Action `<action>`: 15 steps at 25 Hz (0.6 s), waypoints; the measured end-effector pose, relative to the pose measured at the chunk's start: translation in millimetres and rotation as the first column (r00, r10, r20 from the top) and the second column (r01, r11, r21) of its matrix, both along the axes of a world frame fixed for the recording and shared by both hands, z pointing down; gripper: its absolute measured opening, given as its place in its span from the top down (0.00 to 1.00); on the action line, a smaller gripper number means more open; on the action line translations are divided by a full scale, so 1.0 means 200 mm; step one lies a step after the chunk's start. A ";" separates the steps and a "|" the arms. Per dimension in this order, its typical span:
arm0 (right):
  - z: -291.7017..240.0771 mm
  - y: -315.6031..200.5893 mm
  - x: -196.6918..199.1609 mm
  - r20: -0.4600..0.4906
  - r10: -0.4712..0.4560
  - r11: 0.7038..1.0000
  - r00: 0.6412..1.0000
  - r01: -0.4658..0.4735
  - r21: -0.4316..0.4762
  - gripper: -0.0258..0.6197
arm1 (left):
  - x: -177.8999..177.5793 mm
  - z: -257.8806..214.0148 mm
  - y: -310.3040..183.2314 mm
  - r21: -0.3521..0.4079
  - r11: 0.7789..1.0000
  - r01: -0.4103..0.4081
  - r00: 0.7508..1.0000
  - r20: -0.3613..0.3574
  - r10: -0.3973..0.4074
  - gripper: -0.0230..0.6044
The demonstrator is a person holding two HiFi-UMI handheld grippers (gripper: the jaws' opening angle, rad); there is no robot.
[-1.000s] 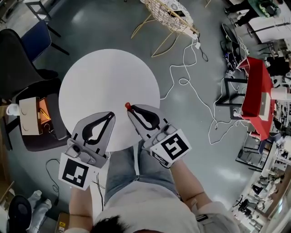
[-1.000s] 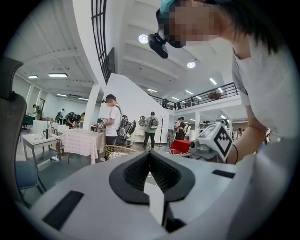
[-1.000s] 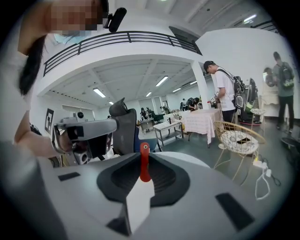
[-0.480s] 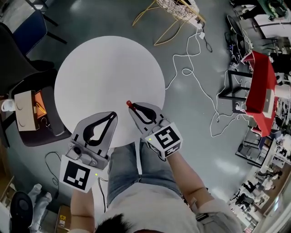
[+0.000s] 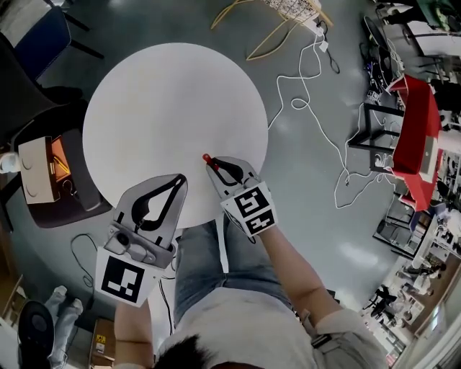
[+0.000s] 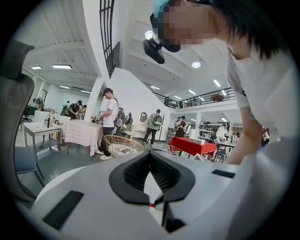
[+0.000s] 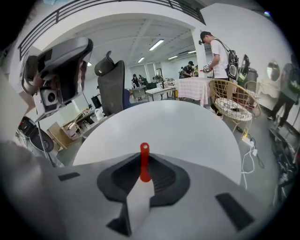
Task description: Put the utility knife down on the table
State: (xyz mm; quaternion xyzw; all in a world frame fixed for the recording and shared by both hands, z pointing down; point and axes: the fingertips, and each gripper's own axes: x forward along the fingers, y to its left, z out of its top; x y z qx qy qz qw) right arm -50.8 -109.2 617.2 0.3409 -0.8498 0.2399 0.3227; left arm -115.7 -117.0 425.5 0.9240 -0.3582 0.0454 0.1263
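Observation:
In the head view my right gripper [image 5: 211, 164] reaches over the near edge of the round white table [image 5: 166, 94]. It is shut on the utility knife [image 5: 207, 158], whose red end sticks out past the fingertips. The right gripper view shows that red end [image 7: 144, 154] standing up between the closed black pads, with the tabletop [image 7: 178, 126] beyond it. To its left, my left gripper [image 5: 180, 179] hangs at the table's near rim, shut with nothing in it. Its tips [image 6: 150, 153] meet in the left gripper view.
A black office chair [image 5: 29, 94] and a cardboard box [image 5: 43, 169] stand left of the table. A white cable [image 5: 310, 108] runs over the grey floor on the right, near a red table [image 5: 414, 137]. A wire basket chair [image 5: 288, 7] stands beyond.
My right gripper has moved forward and down over the table's near edge, the knife still in it. The left gripper has hardly moved.

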 end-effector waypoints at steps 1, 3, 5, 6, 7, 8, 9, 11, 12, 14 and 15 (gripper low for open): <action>0.02 0.01 0.00 -0.014 -0.002 1.000 1.000 0.002 -0.011 0.87 | 0.00 0.00 0.00 -0.003 1.000 0.001 1.000 0.001 -0.001 0.95; 0.06 0.02 0.01 -0.041 -0.008 1.000 0.999 0.007 -0.029 0.87 | -0.01 0.01 0.00 -0.007 1.000 0.003 1.000 0.000 -0.003 0.95; 0.09 0.03 0.01 -0.060 -0.014 0.999 0.998 0.012 -0.040 0.87 | -0.02 0.02 0.00 -0.011 1.000 0.007 1.000 -0.001 -0.007 0.95; 0.09 0.03 0.00 -0.064 -0.015 0.999 0.998 0.013 -0.041 0.87 | -0.03 0.03 0.00 -0.011 1.000 0.008 1.000 0.000 -0.008 0.95; 0.09 0.02 -0.01 -0.068 -0.015 0.999 0.998 0.013 -0.040 0.87 | -0.03 0.03 0.00 -0.011 1.000 0.009 1.000 0.000 -0.009 0.95; 0.09 0.02 -0.02 -0.072 -0.016 0.999 0.997 0.013 -0.040 0.87 | -0.04 0.03 0.00 -0.011 1.000 0.010 1.000 0.000 -0.010 0.95; 0.09 0.01 -0.02 -0.080 -0.017 0.999 0.997 0.014 -0.041 0.87 | -0.04 0.03 0.00 -0.011 1.000 0.011 1.000 0.001 -0.011 0.95; 0.09 0.01 -0.02 -0.099 -0.021 0.999 0.995 0.016 -0.047 0.87 | -0.03 0.03 0.00 -0.011 1.000 0.012 1.000 0.003 -0.012 0.95; 0.10 0.02 -0.01 -0.110 -0.022 0.999 0.994 0.017 -0.050 0.87 | -0.03 0.03 0.00 -0.012 1.000 0.012 1.000 0.004 -0.012 0.95; 0.11 0.02 -0.02 -0.129 -0.027 0.999 0.991 0.020 -0.051 0.87 | -0.04 0.03 0.00 -0.013 1.000 0.013 1.000 0.005 -0.013 0.95; 0.11 0.02 -0.02 -0.138 -0.029 0.999 0.990 0.022 -0.049 0.87 | -0.04 0.03 0.00 -0.014 1.000 0.015 1.000 0.005 -0.015 0.95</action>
